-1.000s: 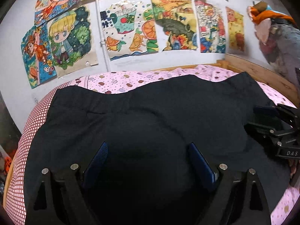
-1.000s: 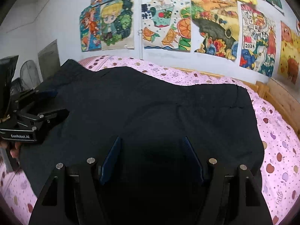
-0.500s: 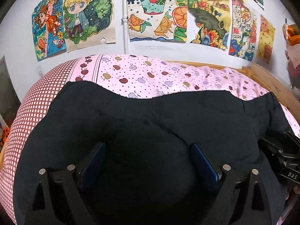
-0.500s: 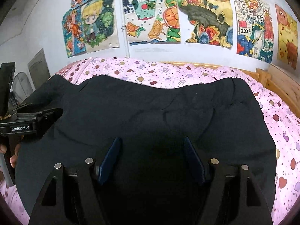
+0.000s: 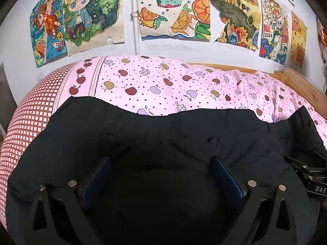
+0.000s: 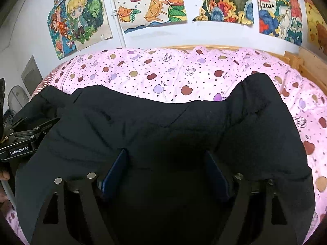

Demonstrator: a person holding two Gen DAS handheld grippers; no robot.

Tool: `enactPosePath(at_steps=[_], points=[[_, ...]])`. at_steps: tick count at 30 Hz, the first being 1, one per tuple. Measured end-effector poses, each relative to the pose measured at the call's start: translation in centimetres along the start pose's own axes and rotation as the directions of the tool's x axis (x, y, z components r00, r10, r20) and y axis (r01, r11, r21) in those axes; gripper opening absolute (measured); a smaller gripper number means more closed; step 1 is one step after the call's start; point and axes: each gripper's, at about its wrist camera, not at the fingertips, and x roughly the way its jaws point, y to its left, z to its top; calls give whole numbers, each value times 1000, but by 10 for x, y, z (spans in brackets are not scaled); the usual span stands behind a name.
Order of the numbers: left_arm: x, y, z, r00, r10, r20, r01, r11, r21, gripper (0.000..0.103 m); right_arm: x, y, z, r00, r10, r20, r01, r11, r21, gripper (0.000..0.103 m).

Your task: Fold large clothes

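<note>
A large black garment lies spread on the pink apple-print bedsheet. Its far edge runs wavy across the middle of the bed. My left gripper hovers low over the near part of the cloth. Its jaws are opening wide, dark fabric bulges between the blue pads, and they do not press on it. In the right wrist view the same garment fills the foreground. My right gripper is also opening, with cloth between its pads but not pinched. Each gripper shows in the other's view.
A wooden bed frame borders the bed at the right and far side. Colourful drawings and a white pipe are on the wall behind. A red-checked sheet section is at left. A person's hand shows at the left edge.
Both grippers have drawn back toward the near side and sunk a little. The garment's far edge now sits nearer, uncovering more pink sheet. Both pairs of jaws have widened.
</note>
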Motion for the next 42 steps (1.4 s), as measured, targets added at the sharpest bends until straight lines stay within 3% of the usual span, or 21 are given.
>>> enactPosePath(at_steps=[8,30,37,42], points=[[-3,8,-7,997,-66,40,67,997,-29,101,5,-5,-5,998,47,31,-48,998,36,77],[-27,12,-31,986,-112,126,117,993,-31,102,-22,-10,-26,987,52,153,-57,998,26,78],[-34,14,-36,983,-123,138,129,991,-33,102,-37,3,-34,975,-73,211,78,997,-16,88],[-50,19,-37,978,-141,155,150,988,-47,103,-51,7,-36,955,-178,238,187,982,-16,92]])
